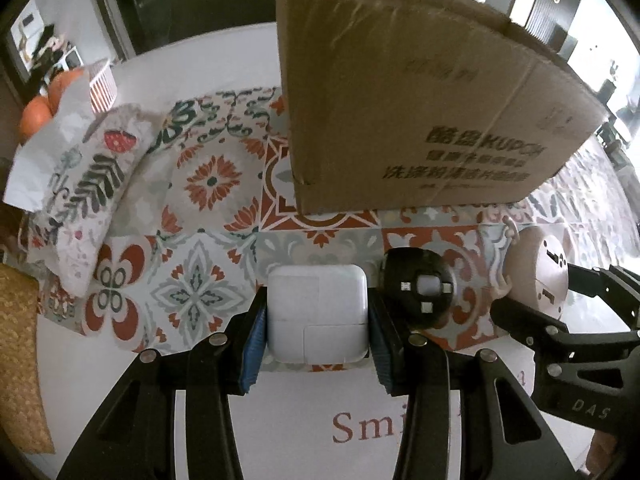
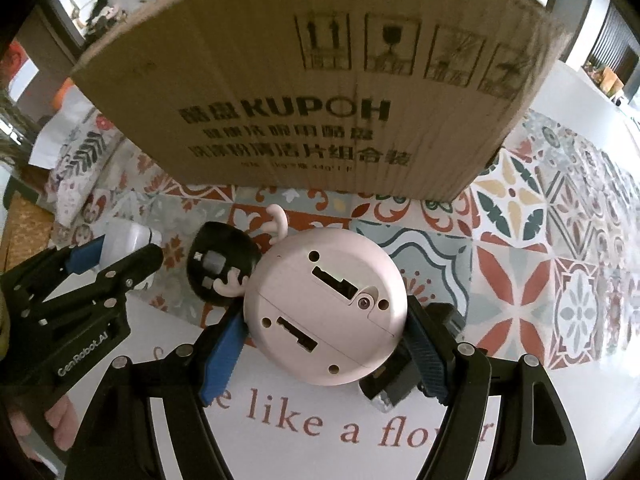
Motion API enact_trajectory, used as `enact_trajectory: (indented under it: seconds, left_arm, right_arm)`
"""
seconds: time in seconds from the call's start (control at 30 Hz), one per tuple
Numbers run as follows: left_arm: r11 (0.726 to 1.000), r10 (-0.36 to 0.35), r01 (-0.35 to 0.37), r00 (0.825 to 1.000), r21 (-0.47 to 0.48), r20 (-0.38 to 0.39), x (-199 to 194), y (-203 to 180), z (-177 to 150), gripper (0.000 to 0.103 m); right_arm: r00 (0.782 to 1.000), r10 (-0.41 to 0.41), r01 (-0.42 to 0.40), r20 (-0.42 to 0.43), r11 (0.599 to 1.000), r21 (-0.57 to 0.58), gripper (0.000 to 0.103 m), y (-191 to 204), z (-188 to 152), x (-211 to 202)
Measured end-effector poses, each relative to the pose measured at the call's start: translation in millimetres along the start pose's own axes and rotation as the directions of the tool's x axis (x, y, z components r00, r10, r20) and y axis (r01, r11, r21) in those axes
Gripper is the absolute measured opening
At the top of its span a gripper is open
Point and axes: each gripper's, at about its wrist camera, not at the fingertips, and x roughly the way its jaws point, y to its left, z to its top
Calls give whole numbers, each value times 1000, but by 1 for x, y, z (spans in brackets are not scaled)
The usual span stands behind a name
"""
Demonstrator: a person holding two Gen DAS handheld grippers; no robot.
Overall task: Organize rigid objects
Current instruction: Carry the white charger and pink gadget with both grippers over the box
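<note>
My left gripper [image 1: 317, 322] is shut on a white square power adapter [image 1: 317, 312], held just above the patterned cloth; both also show in the right wrist view, gripper [image 2: 120, 256] and adapter [image 2: 128, 236]. My right gripper [image 2: 324, 332] is shut on a round pink antlered gadget [image 2: 324, 308], seen bottom side up; it also shows in the left wrist view [image 1: 536, 272]. A black round device [image 1: 420, 288] lies between them, also in the right wrist view [image 2: 220, 264]. A brown cardboard box [image 1: 420, 112] stands just behind, also close ahead in the right wrist view [image 2: 320, 100].
A patterned tile-print cloth [image 1: 208, 240] covers the white table. A folded printed fabric pouch [image 1: 88, 196] and oranges [image 1: 36, 116] in a white basket lie at far left. A woven mat [image 1: 16, 360] is at the left edge. A small dark clip-like object [image 2: 392, 388] lies under my right finger.
</note>
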Motion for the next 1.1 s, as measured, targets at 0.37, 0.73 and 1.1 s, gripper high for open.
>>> enact_trajectory:
  seconds: [0.37,0.73,1.1]
  left_arm:
    - [999,1,-6,992,41,127,-57,-14,10,45]
    - [994,1,-29,965,101,263,-107,-27,19,45]
    - [991,-37,-7,942,130,334,-140,-32,35,45]
  right_arm:
    - [993,5,-6,118,1000,2,76,3,-7,-60]
    - [972,39,-43,233,999,11,76,9,-6,-99]
    - [937,50,-57,347,998,11,76,13,0,-143]
